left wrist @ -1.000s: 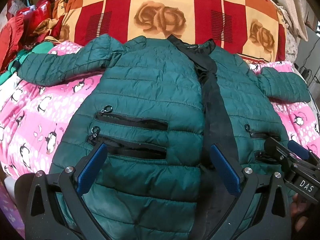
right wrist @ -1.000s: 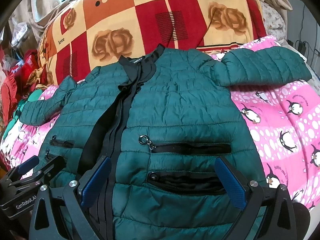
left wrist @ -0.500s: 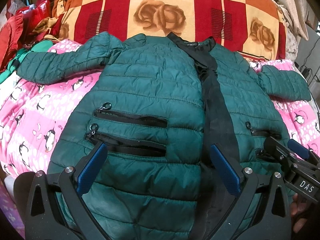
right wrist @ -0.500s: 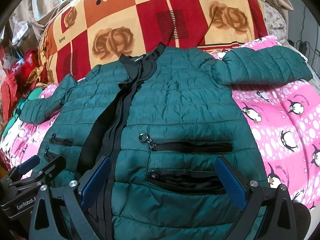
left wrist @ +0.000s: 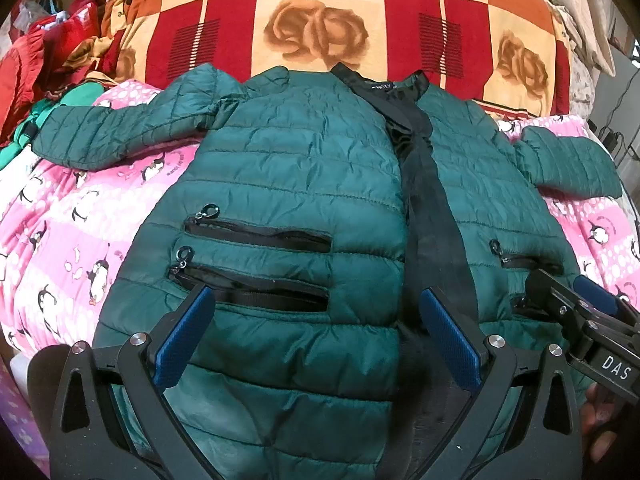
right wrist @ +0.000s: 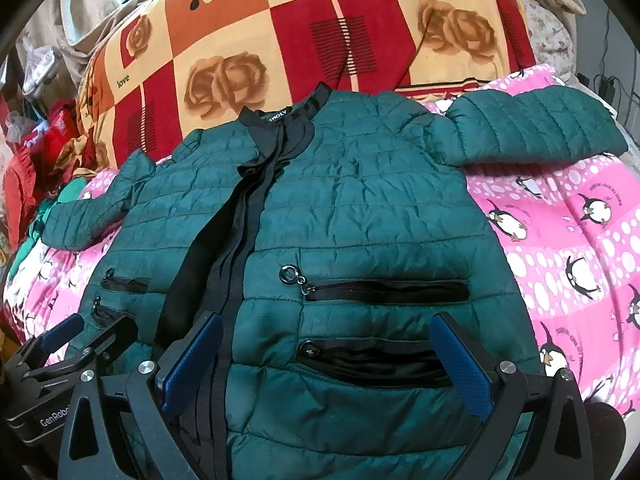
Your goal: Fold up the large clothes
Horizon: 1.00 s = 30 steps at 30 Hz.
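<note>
A dark green quilted jacket (left wrist: 304, 184) (right wrist: 372, 208) lies flat and face up on the bed, its black zip band running down the middle and both sleeves spread out to the sides. My left gripper (left wrist: 316, 336) hovers open over the lower left front panel, below the two zipped pockets (left wrist: 256, 264). My right gripper (right wrist: 328, 364) hovers open over the lower right panel, its blue pads (right wrist: 460, 368) either side of the lower pocket (right wrist: 376, 360). Neither holds any fabric. Each gripper shows at the edge of the other's view.
The jacket rests on a pink penguin-print blanket (right wrist: 568, 248) (left wrist: 68, 240). Behind its collar lies a red, orange and cream quilt (left wrist: 320, 20) with roses. A heap of red and green clothes (left wrist: 44, 72) sits at the far left. Cables (right wrist: 608, 80) hang at the right.
Both grippers have dropped a little closer to the jacket's lower panels. The jacket itself has not moved and both grippers stay open.
</note>
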Each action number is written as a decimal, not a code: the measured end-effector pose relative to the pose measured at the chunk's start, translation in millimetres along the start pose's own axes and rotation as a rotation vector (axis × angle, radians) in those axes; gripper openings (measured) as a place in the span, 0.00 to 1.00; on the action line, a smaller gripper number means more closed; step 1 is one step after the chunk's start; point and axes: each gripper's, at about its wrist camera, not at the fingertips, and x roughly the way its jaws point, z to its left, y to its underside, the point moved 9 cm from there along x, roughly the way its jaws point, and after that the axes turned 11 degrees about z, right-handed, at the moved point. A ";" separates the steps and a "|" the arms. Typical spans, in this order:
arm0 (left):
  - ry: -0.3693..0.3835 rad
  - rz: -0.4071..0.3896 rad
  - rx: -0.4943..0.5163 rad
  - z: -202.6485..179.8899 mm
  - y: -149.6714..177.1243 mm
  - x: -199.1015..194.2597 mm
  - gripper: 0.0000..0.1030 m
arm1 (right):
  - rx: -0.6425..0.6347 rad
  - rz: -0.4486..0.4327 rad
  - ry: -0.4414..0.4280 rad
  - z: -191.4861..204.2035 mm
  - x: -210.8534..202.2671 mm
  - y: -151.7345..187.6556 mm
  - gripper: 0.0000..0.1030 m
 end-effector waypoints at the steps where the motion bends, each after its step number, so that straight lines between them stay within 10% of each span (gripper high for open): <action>1: -0.001 0.001 0.001 -0.5 0.3 0.4 0.99 | -0.001 0.002 0.000 0.5 0.7 0.4 1.00; 30: -0.038 0.000 -0.002 6.5 0.3 5.1 0.99 | -0.018 0.001 0.031 -2.0 5.8 1.5 1.00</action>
